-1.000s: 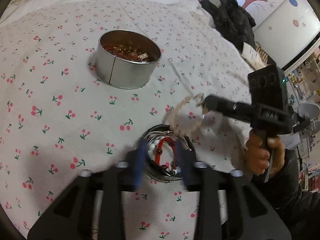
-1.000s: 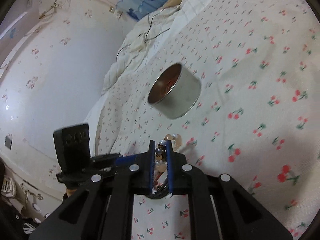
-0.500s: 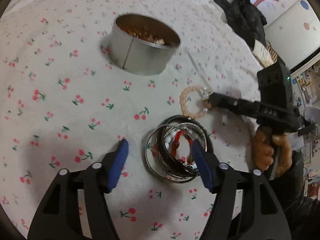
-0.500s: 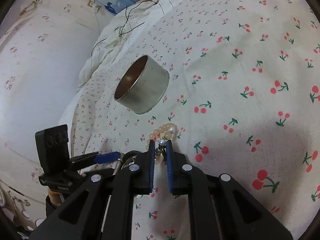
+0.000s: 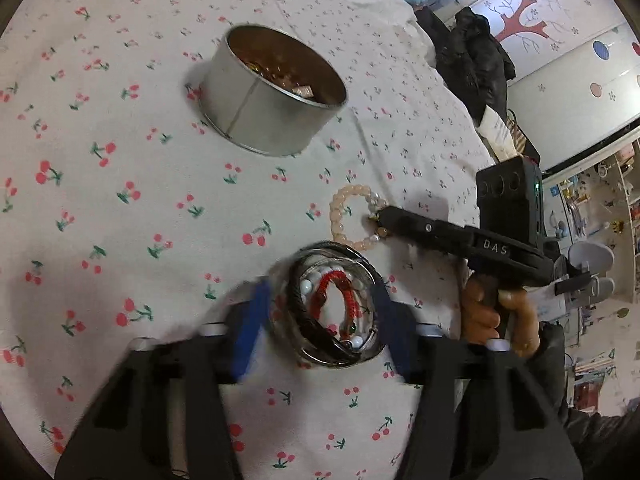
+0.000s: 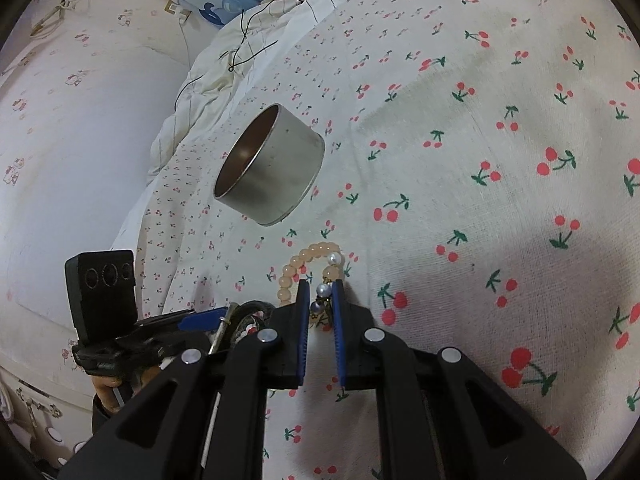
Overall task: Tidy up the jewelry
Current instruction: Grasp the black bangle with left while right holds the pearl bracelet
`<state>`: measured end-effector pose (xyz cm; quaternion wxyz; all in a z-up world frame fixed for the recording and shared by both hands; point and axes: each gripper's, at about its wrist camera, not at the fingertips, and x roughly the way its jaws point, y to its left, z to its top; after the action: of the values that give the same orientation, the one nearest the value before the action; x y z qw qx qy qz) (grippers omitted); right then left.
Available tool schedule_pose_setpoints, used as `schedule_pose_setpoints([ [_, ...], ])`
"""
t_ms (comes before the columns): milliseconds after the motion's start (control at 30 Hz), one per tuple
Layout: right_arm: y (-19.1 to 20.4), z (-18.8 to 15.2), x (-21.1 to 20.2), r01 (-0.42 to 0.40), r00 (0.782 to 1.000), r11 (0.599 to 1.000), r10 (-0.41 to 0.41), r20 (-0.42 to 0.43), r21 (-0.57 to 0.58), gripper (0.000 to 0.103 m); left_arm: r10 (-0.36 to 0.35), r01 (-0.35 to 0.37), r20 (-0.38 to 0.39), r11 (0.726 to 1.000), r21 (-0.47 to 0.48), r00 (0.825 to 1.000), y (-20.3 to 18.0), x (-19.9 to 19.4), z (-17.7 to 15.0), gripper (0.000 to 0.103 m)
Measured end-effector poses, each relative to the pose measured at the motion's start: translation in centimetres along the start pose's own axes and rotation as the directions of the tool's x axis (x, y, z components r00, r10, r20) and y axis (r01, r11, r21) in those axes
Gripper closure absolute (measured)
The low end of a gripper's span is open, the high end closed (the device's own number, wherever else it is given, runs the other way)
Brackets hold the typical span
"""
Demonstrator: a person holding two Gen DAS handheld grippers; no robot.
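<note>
Fingers (image 6: 339, 312) of my right gripper (image 6: 320, 300) are pinched nearly together on the pearl charm end of the peach bead bracelet (image 6: 304, 264), low in the middle of the right wrist frame; its loop lies on the cherry-print bedsheet (image 6: 480, 160) just beyond the tips. My left gripper (image 5: 320, 304) is closing its blurred blue jaws around a pile of bangles (image 5: 332, 312) at lower centre of the left wrist frame, a red beaded string and white beads inside the rings; I cannot tell whether the pads touch yet. The peach bracelet sits just above that pile. Farther off, toward the upper left, a round metal tin (image 5: 272, 96) holds more jewelry.
</note>
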<state>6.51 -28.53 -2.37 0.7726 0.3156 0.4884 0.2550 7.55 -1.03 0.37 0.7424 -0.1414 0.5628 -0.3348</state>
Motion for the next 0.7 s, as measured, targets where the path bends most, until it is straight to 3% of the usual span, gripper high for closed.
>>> schedule_pose_setpoints([
  [100, -0.1, 0.0, 0.1, 0.002, 1.0, 1.0, -0.002, -0.001, -0.001, 0.091, -0.012, 0.012, 0.032, 1.0, -0.011, 0.999, 0.1, -0.8, 0.2, 0.079],
  [367, -0.2, 0.1, 0.4, 0.005, 1.0, 1.0, -0.005, -0.002, -0.002, 0.091, 0.008, -0.008, 0.01, 1.0, -0.007, 1.0, 0.3, -0.2, 0.2, 0.079],
  [433, -0.1, 0.1, 0.5, 0.006, 1.0, 1.0, -0.006, -0.002, -0.003, 0.091, 0.01, -0.011, -0.025, 1.0, -0.023, 1.0, 0.6, 0.5, 0.1, 0.076],
  [500, -0.2, 0.1, 0.5, 0.006, 1.0, 1.0, -0.007, -0.003, -0.003, 0.091, 0.007, -0.008, -0.036, 1.0, -0.029, 0.999, 0.8, 0.9, -0.1, 0.065],
  [700, -0.2, 0.1, 0.6, 0.007, 1.0, 1.0, -0.007, -0.003, -0.003, 0.091, -0.021, 0.02, -0.034, 0.999, -0.042, 0.999, 0.9, 0.8, -0.2, 0.058],
])
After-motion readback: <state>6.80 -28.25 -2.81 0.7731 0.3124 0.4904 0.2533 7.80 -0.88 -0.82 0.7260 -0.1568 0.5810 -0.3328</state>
